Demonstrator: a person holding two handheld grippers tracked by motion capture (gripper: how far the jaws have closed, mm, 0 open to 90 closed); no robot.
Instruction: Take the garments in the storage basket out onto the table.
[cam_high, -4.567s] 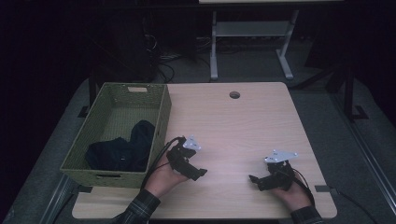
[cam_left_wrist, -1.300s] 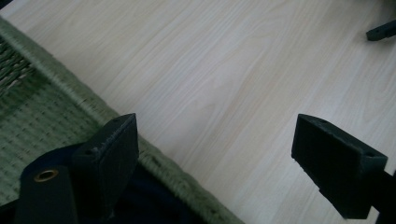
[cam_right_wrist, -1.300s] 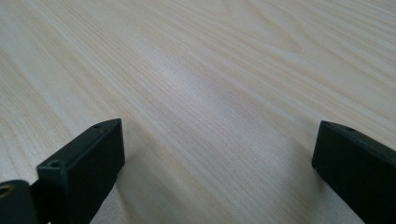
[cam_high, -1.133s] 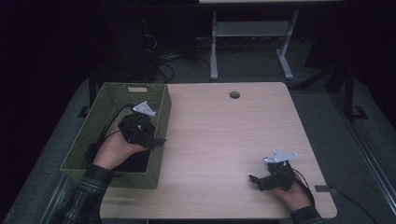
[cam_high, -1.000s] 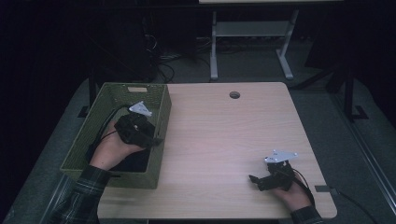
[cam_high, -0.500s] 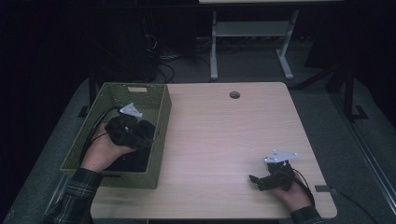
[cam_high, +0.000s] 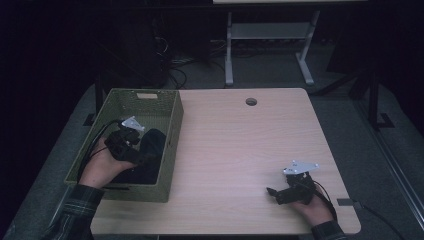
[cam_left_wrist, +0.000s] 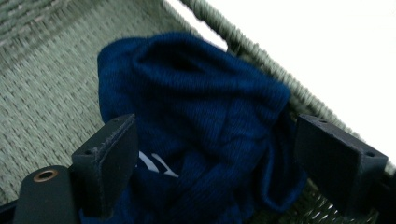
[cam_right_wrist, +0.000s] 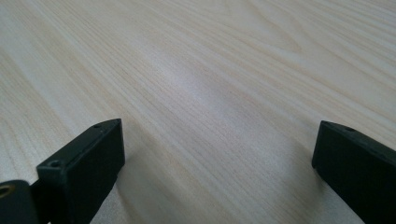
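- Two tongs are in the scene, one in each hand of a person whose forearms come in from the near edge.
- Left tongs (cam_high: 131, 142) are inside the green woven basket (cam_high: 150, 100), which sits on the left side of the tabletop (cam_high: 240, 145).
- In the left gripper view their jaws stand spread wide, one on each side of a crumpled dark blue cloth (cam_left_wrist: 201, 121), not pinching it.
- That cloth lies on the basket floor, bunched against the basket's right wall; a small white patch shows on it by one jaw.
- Right tongs (cam_high: 280, 192) rest on the near right part of the tabletop, well apart from the basket.
- In the right gripper view their jaws are spread wide over bare pale wood, with nothing between them.
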